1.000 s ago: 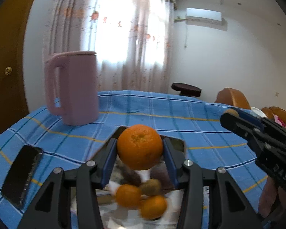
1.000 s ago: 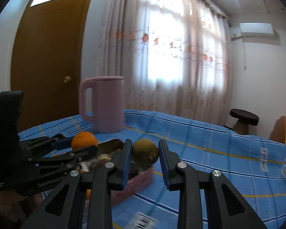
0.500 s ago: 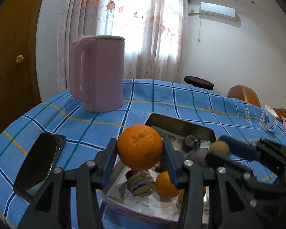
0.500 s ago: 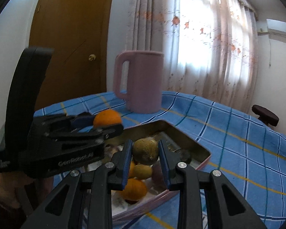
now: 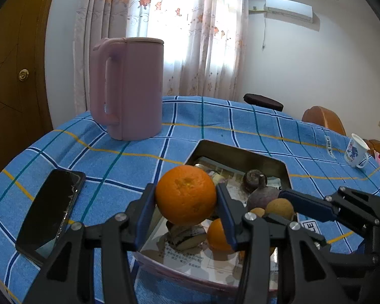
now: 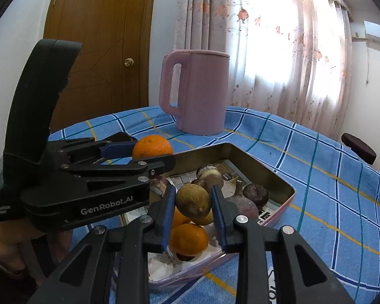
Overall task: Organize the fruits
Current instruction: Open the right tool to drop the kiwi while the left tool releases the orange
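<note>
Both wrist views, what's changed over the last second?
Both hand-held grippers travelled forward over the tin tray, so the pink jug looms larger. The left hand-held gripper stays clamped on the orange, the right hand-held gripper on the brown fruit. Nothing was released; the phone and cup lie unmoved.

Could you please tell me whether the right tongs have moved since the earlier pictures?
Yes. The right tongs, gripping the brown kiwi, came forward over the metal tray, nearer the pink jug.
</note>
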Motion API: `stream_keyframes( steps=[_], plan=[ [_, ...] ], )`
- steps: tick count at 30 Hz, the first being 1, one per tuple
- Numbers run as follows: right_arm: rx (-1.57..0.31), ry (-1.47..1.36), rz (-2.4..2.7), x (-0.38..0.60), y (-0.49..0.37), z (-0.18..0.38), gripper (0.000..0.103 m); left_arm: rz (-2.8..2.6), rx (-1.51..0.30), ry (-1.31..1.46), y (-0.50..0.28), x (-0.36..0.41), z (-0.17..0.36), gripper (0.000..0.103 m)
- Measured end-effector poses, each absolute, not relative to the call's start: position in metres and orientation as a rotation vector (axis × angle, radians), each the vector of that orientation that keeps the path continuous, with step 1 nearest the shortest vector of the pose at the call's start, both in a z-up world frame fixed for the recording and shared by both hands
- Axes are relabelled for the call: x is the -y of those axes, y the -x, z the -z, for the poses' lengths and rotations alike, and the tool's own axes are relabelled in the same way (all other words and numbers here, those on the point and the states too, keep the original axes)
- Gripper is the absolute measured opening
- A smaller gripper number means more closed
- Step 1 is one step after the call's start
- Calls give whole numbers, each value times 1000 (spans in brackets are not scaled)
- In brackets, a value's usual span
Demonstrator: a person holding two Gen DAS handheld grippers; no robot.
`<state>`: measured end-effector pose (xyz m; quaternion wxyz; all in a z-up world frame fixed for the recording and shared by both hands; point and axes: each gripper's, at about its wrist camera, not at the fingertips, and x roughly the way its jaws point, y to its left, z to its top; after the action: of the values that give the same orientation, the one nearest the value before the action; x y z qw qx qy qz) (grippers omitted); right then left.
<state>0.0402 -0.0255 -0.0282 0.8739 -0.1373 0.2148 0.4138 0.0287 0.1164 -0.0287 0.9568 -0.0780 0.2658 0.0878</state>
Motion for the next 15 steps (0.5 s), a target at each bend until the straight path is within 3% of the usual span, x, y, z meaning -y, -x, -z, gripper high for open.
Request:
stream_keyframes(
  steps=[7,8,9,11,13,15],
  plan=[
    [-471,271,-870,27,-43,28,31,-188,-525,148,-26,-115,27,51],
    [-474,272,-872,27,-44,28,37,-189,-523,148,-26,-116,27,52],
    [-473,272,-874,27,-44,28,50,-190,-522,148,-25,-116,27,55],
    [-469,275,-854,27,-44,28,62,-197,-510,146,-22,-115,25,61],
    [-467,263,-866,29,-43,27,64,-209,-496,146,-20,-116,23,74],
    [-466,260,-857,31,-43,27,64,-211,-478,152,-16,-117,20,74]
  ],
)
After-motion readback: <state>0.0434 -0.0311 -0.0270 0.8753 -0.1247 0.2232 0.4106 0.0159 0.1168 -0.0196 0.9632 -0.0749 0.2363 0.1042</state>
